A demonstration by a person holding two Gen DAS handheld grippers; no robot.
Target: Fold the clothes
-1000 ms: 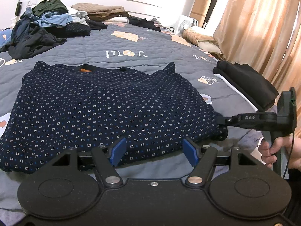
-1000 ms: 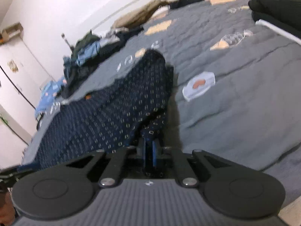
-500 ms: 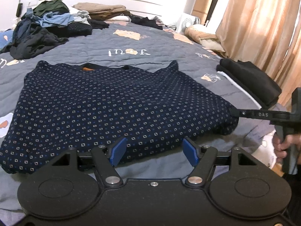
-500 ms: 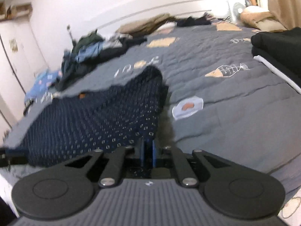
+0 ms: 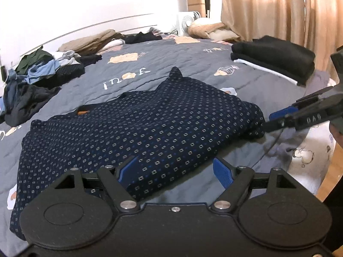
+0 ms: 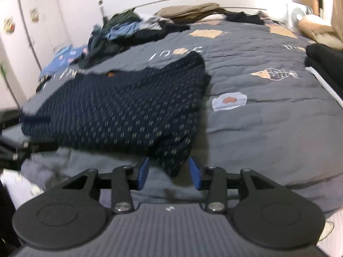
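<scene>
A navy shirt [image 5: 150, 128] with a small square print lies spread on the grey quilt [image 5: 193, 64]. In the left wrist view my left gripper [image 5: 175, 172] hangs over the shirt's near hem. Its jaws are opening, the hem lies between the blue pads, and they do not press it. My right gripper [image 5: 268, 124] reaches in from the right at the shirt's right corner. In the right wrist view the shirt [image 6: 128, 107] is blurred. Its near corner lies loose between the right gripper [image 6: 169, 172] pads, whose jaws are opening.
A heap of unfolded clothes [image 5: 42, 75] sits at the far left of the bed. A folded black stack [image 5: 274, 57] lies at the right edge, with beige folded items [image 5: 92, 42] by the headboard. A fan [image 5: 186, 21] and curtains [image 5: 268, 4] stand behind. A person's hand [image 5: 336, 132] holds the right gripper.
The right gripper's jaws, shut on the shirt corner before, have come apart and the corner lies on the quilt. The left jaws stand wider. Both views have rolled and shifted.
</scene>
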